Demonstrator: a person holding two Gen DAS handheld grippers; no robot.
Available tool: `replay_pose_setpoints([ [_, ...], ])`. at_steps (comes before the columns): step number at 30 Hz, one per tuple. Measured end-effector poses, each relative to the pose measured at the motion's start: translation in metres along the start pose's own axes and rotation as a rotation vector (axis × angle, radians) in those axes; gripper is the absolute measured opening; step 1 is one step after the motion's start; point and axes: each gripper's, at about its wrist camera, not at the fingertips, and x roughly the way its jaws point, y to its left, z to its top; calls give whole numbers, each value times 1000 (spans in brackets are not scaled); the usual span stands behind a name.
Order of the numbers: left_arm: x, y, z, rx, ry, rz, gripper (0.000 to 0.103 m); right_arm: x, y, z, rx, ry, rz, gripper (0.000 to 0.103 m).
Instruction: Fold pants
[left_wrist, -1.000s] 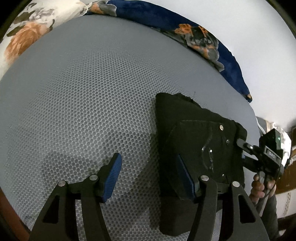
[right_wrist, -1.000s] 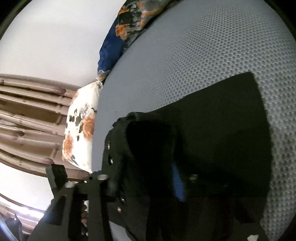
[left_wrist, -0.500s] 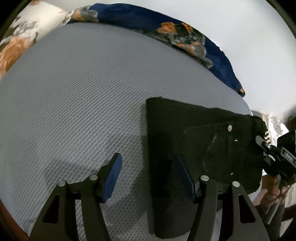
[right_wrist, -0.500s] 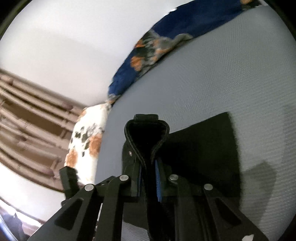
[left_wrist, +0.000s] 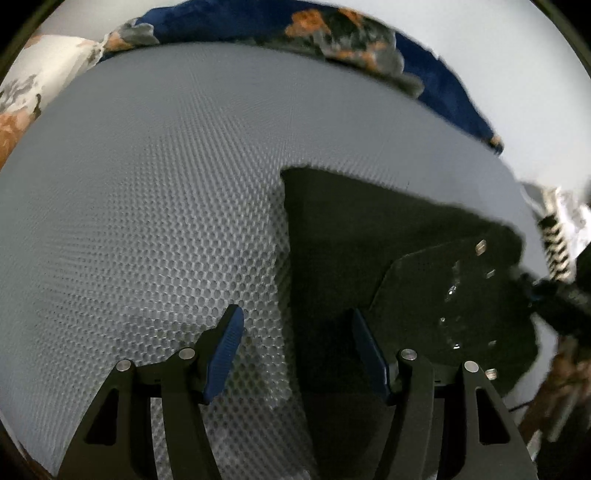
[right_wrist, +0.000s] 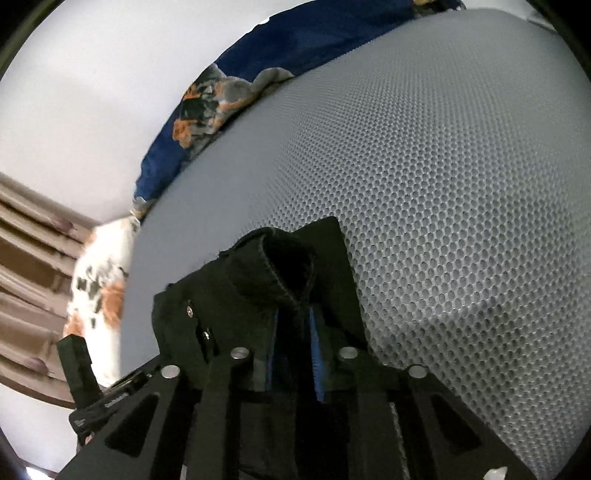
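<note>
The black pants (left_wrist: 369, 240) lie folded on the grey mesh mattress (left_wrist: 166, 184), with metal rivets showing near the waist. My left gripper (left_wrist: 295, 339) is open and empty, its jaws straddling the pants' left edge just above the fabric. My right gripper (right_wrist: 293, 332) is shut on a bunched fold of the pants (right_wrist: 280, 258) at the waist end and holds it lifted off the mattress (right_wrist: 443, 184). The right gripper shows blurred at the right edge of the left wrist view (left_wrist: 554, 295).
A navy floral blanket (left_wrist: 351, 29) lies along the mattress's far edge by the white wall. A white floral pillow (right_wrist: 99, 280) sits at one corner, next to a brown slatted headboard (right_wrist: 26, 258).
My right gripper has closed on the waist fold and pulled it sideways, spreading the pants wider. My left gripper has stayed open at the left edge.
</note>
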Motion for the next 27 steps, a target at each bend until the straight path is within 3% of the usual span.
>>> replay_pose_setpoints([
  [4,-4,-5,-2,41,-24,26,62,-10,8,-5,-26,-7,-38,23],
  [9,-10,0,-10,11,-2,-13,62,-30,18,-23,-74,1,-60,23],
  [15,-17,-10,-32,46,28,-52,62,-44,27,-50,-112,27,-69,23],
  [27,-32,-19,-59,84,33,-61,62,-42,11,-61,-44,42,-51,22],
])
